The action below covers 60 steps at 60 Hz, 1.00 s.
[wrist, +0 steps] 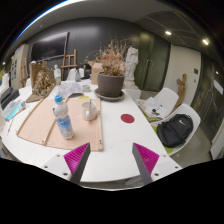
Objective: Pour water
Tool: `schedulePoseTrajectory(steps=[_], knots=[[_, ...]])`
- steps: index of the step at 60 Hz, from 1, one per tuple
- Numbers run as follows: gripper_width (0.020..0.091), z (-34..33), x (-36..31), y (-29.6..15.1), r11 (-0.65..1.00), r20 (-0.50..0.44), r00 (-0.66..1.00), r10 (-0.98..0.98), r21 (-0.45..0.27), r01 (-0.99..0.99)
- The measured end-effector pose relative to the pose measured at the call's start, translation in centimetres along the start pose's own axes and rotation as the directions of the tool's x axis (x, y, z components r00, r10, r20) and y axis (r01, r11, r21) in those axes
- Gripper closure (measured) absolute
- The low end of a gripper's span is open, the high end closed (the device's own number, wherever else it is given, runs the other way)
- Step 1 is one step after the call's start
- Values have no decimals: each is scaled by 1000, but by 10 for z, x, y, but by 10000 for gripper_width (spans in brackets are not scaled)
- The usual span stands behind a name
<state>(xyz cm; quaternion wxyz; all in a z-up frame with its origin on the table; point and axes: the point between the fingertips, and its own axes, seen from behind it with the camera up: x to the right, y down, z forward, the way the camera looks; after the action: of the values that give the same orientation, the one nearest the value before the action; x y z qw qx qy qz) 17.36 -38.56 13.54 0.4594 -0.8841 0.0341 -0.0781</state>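
- Gripper view: the tongs (111,160) are wide open and hold nothing. Only the tips of the two fingers show, each with a pink pad (77,157) on its inner side.
- The tongs hang over the near part of a white worktop (120,140), with a big gap between the fingers.
- The water bottle (62,117) stands upright on a light wooden board (45,125), beyond the left finger and well apart from it. It is clear with a blue cap and a blue label. The words on the label are too small to read.
- A small pale cup (90,110) stands just beside the bottle, on the same board. I cannot tell if there is anything in it.
- A small red round thing (127,118) lies flat on the worktop, ahead of the tongs. I cannot tell what it is.
- A big pot with a pale dried plant (110,82) stands at the far side of the worktop.
- A white chair (180,125) beside the worktop has a black bag (175,130) on it. Another white chair (160,102) stands farther back with something light on its seat that is hard to make out.
- Some things at the left end of the worktop are cut off, so I cannot name them.
- The room behind is dark and hard to see, with a few bright ceiling lights (167,33).
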Motion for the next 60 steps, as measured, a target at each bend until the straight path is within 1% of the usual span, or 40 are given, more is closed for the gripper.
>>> schedulePoseTrajectory(steps=[5,16,27,33,35,38,41,44,51,57,60], knots=[[244,10,-49,11,1000,49,999,-6,18,5],[245,47,-133,6,995,150,988,-23,102,7],[246,104,-188,-24,982,176,984,-25,188,-8],[263,135,-206,-36,978,169,986,-5,204,-30],[287,144,-211,-40,977,170,985,3,212,-39],[351,155,-216,-45,974,167,986,14,220,-51],[446,164,-219,-46,973,162,987,19,222,-55],[565,170,-218,-48,972,144,989,24,230,-57],[633,172,-217,-51,967,131,991,39,244,-71],[725,174,-219,-51,969,119,993,15,245,-44],[740,174,-222,-52,971,115,993,-5,237,-23]])
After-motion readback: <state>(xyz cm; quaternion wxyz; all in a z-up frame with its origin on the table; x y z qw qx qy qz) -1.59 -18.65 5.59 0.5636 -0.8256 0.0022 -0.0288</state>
